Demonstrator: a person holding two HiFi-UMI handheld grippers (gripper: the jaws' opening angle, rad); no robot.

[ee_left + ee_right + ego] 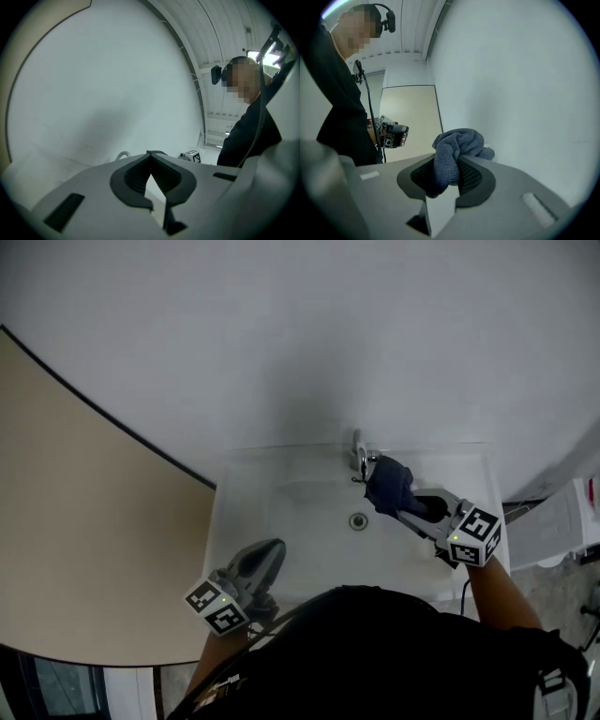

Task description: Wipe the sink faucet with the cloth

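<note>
One step being worked, by the look of it: bringing the cloth (387,486) onto the faucet (359,457) at the far edge of the sink (281,512) and starting the wipe. Sitting, in the head view, just right of the spout and a little nearer, touching it or all but touching; not telling which from here.

Doing it well, probably: pressing the soft bunched wad against the metal, never the hard jaw tips; wrapping the loose fold round the spout; sweeping from base to tip and back; reaching round the far side too, close against the wall (328,352). Squeezing firmly throughout, or risking dropping the wad into the basin by the drain (358,520). Moving slowly near the fitting, avoiding jolting it. Turning the wad now and then, presenting a fresh face of fabric.

Gripping with the right gripper (449,159): jaws standing partly apart, pads clamping the blue-grey cloth between them, a rounded lump bulging out past the tips toward the white wall. Touching nothing else, as far as showing in its own view.

Idling with the left gripper (276,549): hanging over the near left part of the sink, well apart from the faucet, jaws closed right together, tips meeting, holding nothing and pressing on nothing. Best holding clear there, leaving the right side room for sweeping.
</note>
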